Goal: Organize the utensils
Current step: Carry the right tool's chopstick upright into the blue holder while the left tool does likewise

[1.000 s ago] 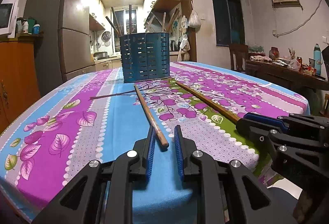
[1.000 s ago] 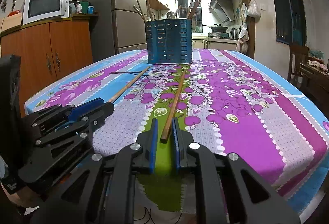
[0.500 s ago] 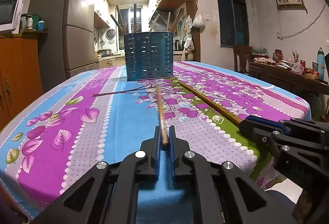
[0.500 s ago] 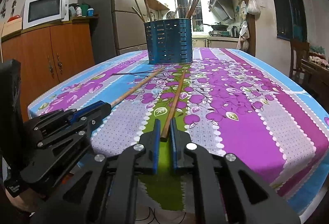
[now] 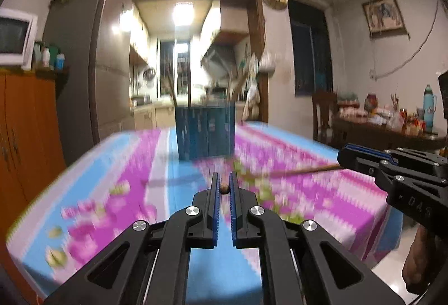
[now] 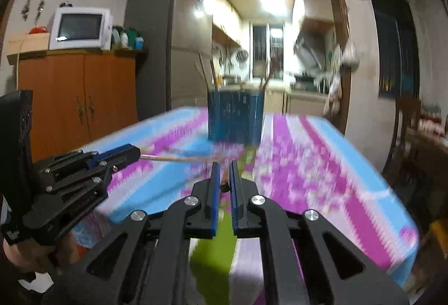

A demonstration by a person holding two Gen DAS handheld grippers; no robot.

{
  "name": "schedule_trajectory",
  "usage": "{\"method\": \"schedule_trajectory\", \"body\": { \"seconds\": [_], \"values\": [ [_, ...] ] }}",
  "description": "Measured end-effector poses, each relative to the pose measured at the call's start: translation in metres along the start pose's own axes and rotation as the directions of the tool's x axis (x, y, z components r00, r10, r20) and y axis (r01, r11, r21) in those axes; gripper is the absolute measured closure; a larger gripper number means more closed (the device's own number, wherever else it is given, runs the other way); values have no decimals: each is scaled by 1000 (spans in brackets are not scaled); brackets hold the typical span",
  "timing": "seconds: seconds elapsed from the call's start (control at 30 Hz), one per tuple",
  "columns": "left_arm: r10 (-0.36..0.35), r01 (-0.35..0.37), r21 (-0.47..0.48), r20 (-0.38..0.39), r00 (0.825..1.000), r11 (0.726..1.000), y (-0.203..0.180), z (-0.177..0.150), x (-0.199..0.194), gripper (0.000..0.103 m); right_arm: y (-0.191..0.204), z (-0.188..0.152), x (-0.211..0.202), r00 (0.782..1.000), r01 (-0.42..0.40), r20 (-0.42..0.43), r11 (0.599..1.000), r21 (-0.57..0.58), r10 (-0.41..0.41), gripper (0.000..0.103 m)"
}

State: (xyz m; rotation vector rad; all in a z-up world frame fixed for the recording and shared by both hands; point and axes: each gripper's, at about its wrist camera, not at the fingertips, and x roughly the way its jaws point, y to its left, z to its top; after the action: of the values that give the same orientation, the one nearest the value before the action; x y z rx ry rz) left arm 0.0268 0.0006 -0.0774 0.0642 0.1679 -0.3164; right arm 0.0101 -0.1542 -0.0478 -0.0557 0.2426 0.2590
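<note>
My left gripper (image 5: 223, 183) is shut on a wooden chopstick (image 5: 224, 189), seen end-on between the blue pads; from the right wrist view that chopstick (image 6: 179, 158) sticks out of the left gripper (image 6: 137, 152) toward the holder. My right gripper (image 6: 223, 173) is shut on a second wooden chopstick (image 6: 224, 181); in the left wrist view it (image 5: 302, 170) sticks out of the right gripper (image 5: 340, 156). Both are lifted above the table. The blue slotted utensil holder (image 5: 205, 131) (image 6: 235, 116) stands ahead with several sticks in it. Both views are blurred.
The table has a purple, blue and green floral cloth (image 5: 308, 193). An orange cabinet with a microwave (image 6: 79, 27) and a grey fridge (image 6: 168, 53) stand to the left. A chair and a cluttered side table (image 5: 386, 120) stand to the right.
Both grippers have lifted their chopsticks off the tablecloth and risen; one second ago the left gripper was open around its chopstick and has since shut on it.
</note>
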Motion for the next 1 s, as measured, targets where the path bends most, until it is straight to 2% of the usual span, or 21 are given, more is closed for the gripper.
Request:
{"method": "schedule_trajectory", "body": {
  "seconds": [0.1,0.2,0.53,0.73,1.0],
  "values": [
    [-17,18,-4,68,998,1000,7,37,-5,95,-6,29,-6,998,-11,54,1000,-23,12,98],
    [-41,41,1,81,996,999,13,67,3,95,-16,57,1,997,-37,63,998,-41,40,98],
    [-79,79,-26,-7,997,997,30,117,55,95,-34,113,45,994,-108,-7,992,-59,107,98],
    [-79,78,-22,-42,996,997,35,136,66,95,-37,128,61,991,-129,-40,989,-66,127,99],
    [-56,55,-20,-96,994,998,38,156,63,95,-48,144,71,990,-138,-41,989,-47,136,99]
  ]
}}
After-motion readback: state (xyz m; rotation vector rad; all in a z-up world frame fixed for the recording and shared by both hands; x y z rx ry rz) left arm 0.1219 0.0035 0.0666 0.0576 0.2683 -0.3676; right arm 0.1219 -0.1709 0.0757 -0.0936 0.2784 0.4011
